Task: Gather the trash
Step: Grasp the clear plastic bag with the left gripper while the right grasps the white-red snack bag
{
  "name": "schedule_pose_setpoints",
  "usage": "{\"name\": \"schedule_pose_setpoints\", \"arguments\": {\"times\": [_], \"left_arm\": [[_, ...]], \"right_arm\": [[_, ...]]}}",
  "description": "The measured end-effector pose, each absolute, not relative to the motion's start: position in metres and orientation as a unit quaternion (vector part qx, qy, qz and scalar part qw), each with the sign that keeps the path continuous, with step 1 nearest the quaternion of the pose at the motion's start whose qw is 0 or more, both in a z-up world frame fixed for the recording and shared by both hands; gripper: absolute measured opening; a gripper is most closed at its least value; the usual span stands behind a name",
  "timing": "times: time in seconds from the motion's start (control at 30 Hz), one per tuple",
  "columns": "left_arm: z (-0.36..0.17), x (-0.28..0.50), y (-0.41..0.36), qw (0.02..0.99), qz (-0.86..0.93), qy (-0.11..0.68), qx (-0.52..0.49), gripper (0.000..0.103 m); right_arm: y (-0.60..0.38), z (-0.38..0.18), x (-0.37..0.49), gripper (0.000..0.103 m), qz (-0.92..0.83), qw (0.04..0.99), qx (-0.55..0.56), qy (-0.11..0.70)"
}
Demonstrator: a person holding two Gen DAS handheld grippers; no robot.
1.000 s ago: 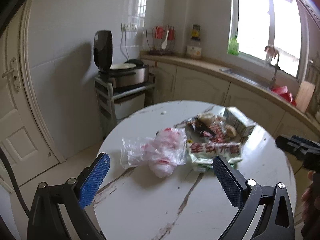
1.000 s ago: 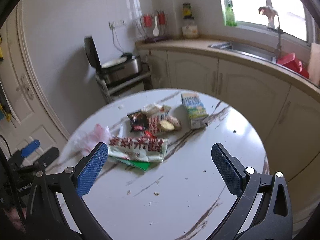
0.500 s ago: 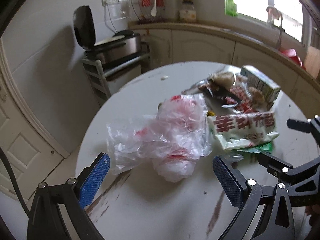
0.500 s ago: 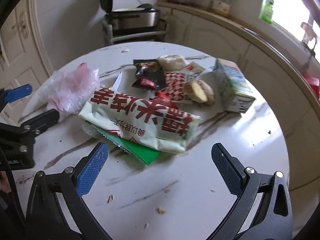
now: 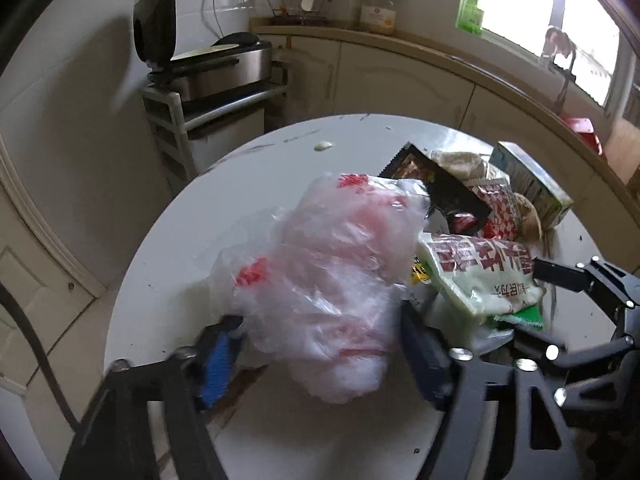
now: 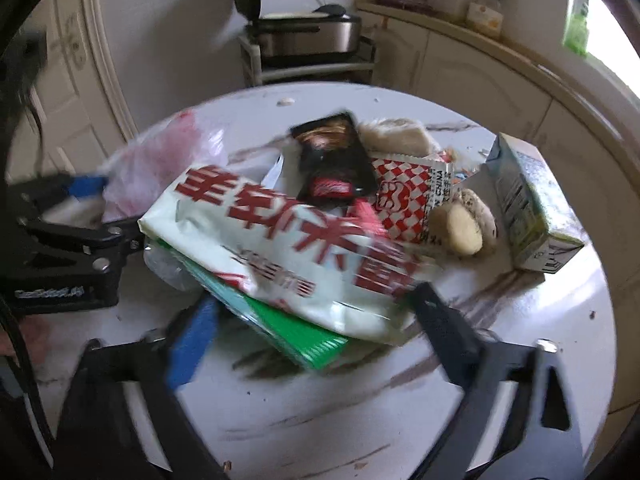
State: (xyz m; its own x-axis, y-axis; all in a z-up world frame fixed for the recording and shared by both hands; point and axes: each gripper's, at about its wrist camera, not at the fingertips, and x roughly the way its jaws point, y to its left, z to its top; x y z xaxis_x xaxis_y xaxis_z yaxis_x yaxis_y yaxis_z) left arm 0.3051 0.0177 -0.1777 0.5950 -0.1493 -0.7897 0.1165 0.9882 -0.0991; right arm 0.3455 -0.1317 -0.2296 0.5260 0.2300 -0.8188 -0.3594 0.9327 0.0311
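Note:
A crumpled pink-and-clear plastic bag [image 5: 332,280] lies on the round white marble table [image 5: 280,160]. My left gripper [image 5: 320,356] straddles the bag's near end; its jaws are closing and the fingers stand at the bag's sides. To the bag's right lies a white snack packet with red characters [image 6: 288,240] on top of a green packet [image 6: 300,332]. My right gripper [image 6: 316,328] has its jaws closing around their near edge, with both packets between the fingers. Each gripper shows in the other's view, the right gripper [image 5: 548,308] and the left gripper [image 6: 100,208].
Behind the packet lie a black wrapper [image 6: 332,160], a red-and-white checked wrapper [image 6: 408,196], a bitten bun [image 6: 464,224] and a green-and-white carton [image 6: 532,208]. Beyond the table stand a rice cooker on a rack [image 5: 216,68], a curved counter [image 5: 400,40] and a door [image 6: 68,92].
Both grippers have come down and forward onto the pile. The left one's jaws have narrowed around the plastic bag, and the right one's around the white packet.

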Motion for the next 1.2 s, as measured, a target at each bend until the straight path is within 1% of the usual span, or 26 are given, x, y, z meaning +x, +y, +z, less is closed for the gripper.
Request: {"name": "schedule_pose_setpoints", "arguments": {"times": [0.03,0.07,0.1,0.13,0.2,0.27,0.33,0.5,0.57,0.6,0.67,0.77,0.8,0.83,0.87,0.9,1.03,1.17,1.2], "left_arm": [[-0.178,0.306,0.020,0.893,-0.075,0.443,-0.021,0.057],[-0.178,0.306,0.022,0.893,-0.076,0.442,-0.024,0.053],[-0.178,0.307,0.024,0.893,-0.077,0.443,-0.029,0.052],[-0.179,0.308,0.026,0.893,-0.076,0.443,-0.033,0.050],[-0.178,0.305,0.030,0.893,-0.075,0.443,-0.037,0.049],[-0.178,0.301,0.032,0.892,-0.075,0.443,-0.040,0.049],[-0.177,0.297,0.033,0.892,-0.075,0.443,-0.040,0.049],[-0.175,0.284,0.031,0.893,-0.068,0.441,-0.050,0.049],[-0.173,0.280,0.034,0.893,-0.065,0.441,-0.056,0.048],[-0.173,0.274,0.035,0.893,-0.063,0.441,-0.058,0.047],[-0.171,0.268,0.038,0.893,-0.061,0.441,-0.063,0.043],[-0.167,0.261,0.039,0.894,-0.059,0.439,-0.069,0.039],[-0.166,0.259,0.040,0.895,-0.059,0.437,-0.072,0.038],[-0.165,0.258,0.041,0.895,-0.060,0.436,-0.074,0.035],[-0.164,0.256,0.043,0.895,-0.063,0.434,-0.080,0.032],[-0.163,0.254,0.045,0.894,-0.067,0.434,-0.088,0.031],[-0.160,0.246,0.048,0.895,-0.068,0.431,-0.092,0.028],[-0.156,0.238,0.049,0.897,-0.064,0.429,-0.089,0.028],[-0.155,0.236,0.050,0.898,-0.061,0.428,-0.088,0.028]], "right_arm": [[-0.136,-0.229,0.346,0.074,0.174,0.870,-0.060,0.458],[-0.139,-0.229,0.346,0.072,0.176,0.871,-0.055,0.456],[-0.142,-0.228,0.347,0.067,0.179,0.871,-0.052,0.455],[-0.145,-0.228,0.346,0.065,0.180,0.871,-0.048,0.455],[-0.150,-0.226,0.344,0.064,0.183,0.870,-0.039,0.455],[-0.153,-0.224,0.341,0.069,0.179,0.871,-0.039,0.456],[-0.149,-0.223,0.336,0.081,0.172,0.870,-0.054,0.458],[-0.125,-0.211,0.321,0.084,0.177,0.877,-0.110,0.434],[-0.113,-0.209,0.322,0.084,0.183,0.878,-0.128,0.425],[-0.107,-0.209,0.325,0.081,0.189,0.877,-0.132,0.422],[-0.097,-0.211,0.329,0.069,0.204,0.874,-0.131,0.422],[-0.087,-0.212,0.333,0.040,0.219,0.872,-0.130,0.419],[-0.086,-0.213,0.336,0.017,0.216,0.872,-0.132,0.420],[-0.086,-0.212,0.336,0.009,0.217,0.872,-0.129,0.420],[-0.087,-0.211,0.337,0.005,0.222,0.872,-0.120,0.421],[-0.089,-0.210,0.337,0.001,0.221,0.871,-0.117,0.423],[-0.099,-0.210,0.333,0.001,0.231,0.869,-0.084,0.430],[-0.111,-0.210,0.332,0.001,0.240,0.863,-0.057,0.442],[-0.111,-0.210,0.332,0.008,0.241,0.861,-0.062,0.444]]}}
